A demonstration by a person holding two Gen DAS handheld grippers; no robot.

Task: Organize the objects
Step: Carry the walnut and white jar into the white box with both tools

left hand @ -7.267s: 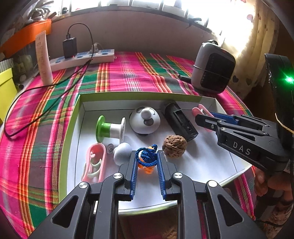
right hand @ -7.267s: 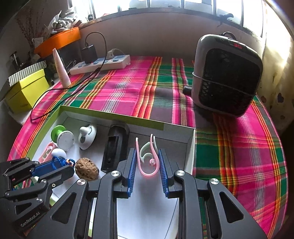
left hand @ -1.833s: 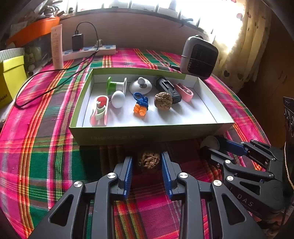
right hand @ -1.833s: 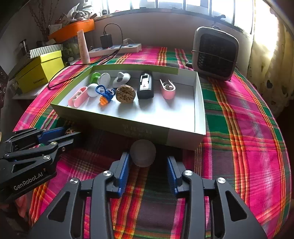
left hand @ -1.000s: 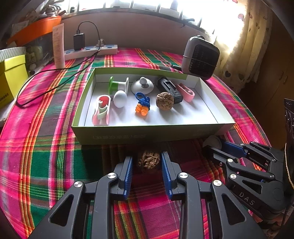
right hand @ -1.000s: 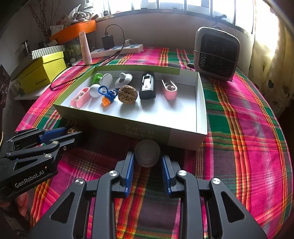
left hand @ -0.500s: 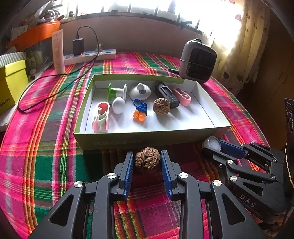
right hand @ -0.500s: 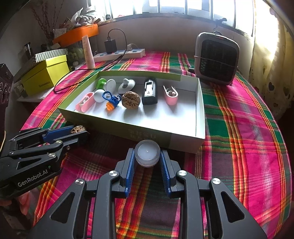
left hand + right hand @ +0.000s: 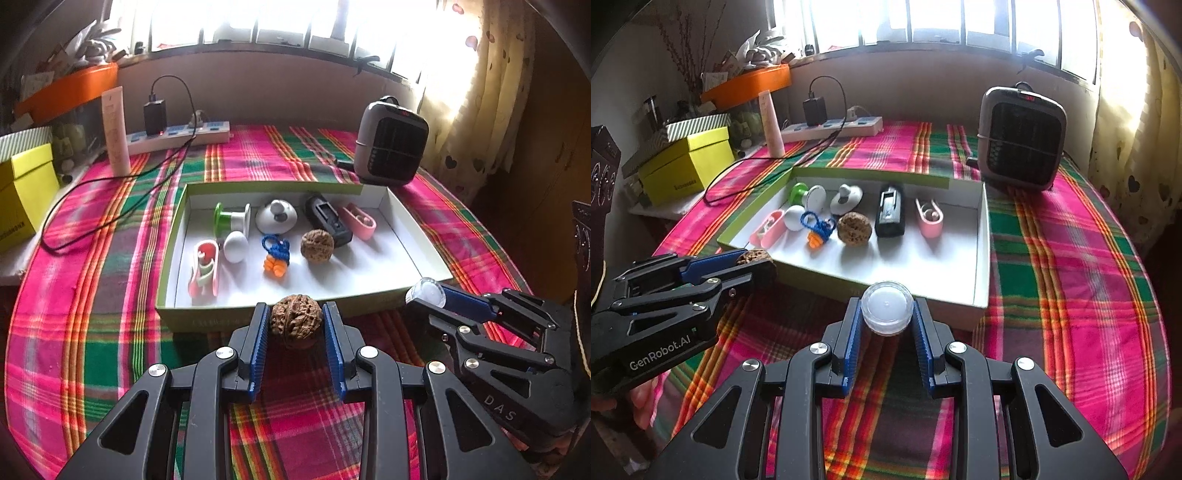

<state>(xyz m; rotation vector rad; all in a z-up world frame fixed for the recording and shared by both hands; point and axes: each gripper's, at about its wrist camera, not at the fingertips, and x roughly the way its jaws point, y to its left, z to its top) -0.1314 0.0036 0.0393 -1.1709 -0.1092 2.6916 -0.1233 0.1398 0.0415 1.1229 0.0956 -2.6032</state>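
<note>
My left gripper [image 9: 296,324] is clamped on a walnut [image 9: 296,320], its blue pads pressed to both sides of the shell, and holds it above the plaid desk [image 9: 92,295], just short of the near wall of the box [image 9: 421,254]. My right gripper [image 9: 886,320] is closed on a small clear jar [image 9: 887,307] with a white lid, lid facing the camera, also held in front of the box's near wall, toward its right corner. In the right wrist view I can see the left gripper off to my left with the walnut showing at its tips.

Inside the box, a second walnut [image 9: 317,245] lies near the middle, touching a black case [image 9: 327,219]. A pink clip [image 9: 358,221] lies just right of the case. Left of the second walnut is a blue cord with orange beads [image 9: 276,254], then a white egg [image 9: 235,246] and a pink holder [image 9: 204,272]. Along the far wall lie a green-and-white spool [image 9: 231,220] and a white knob [image 9: 276,217].

Beyond the box stand a heater [image 9: 391,147] and a power strip [image 9: 177,138].
</note>
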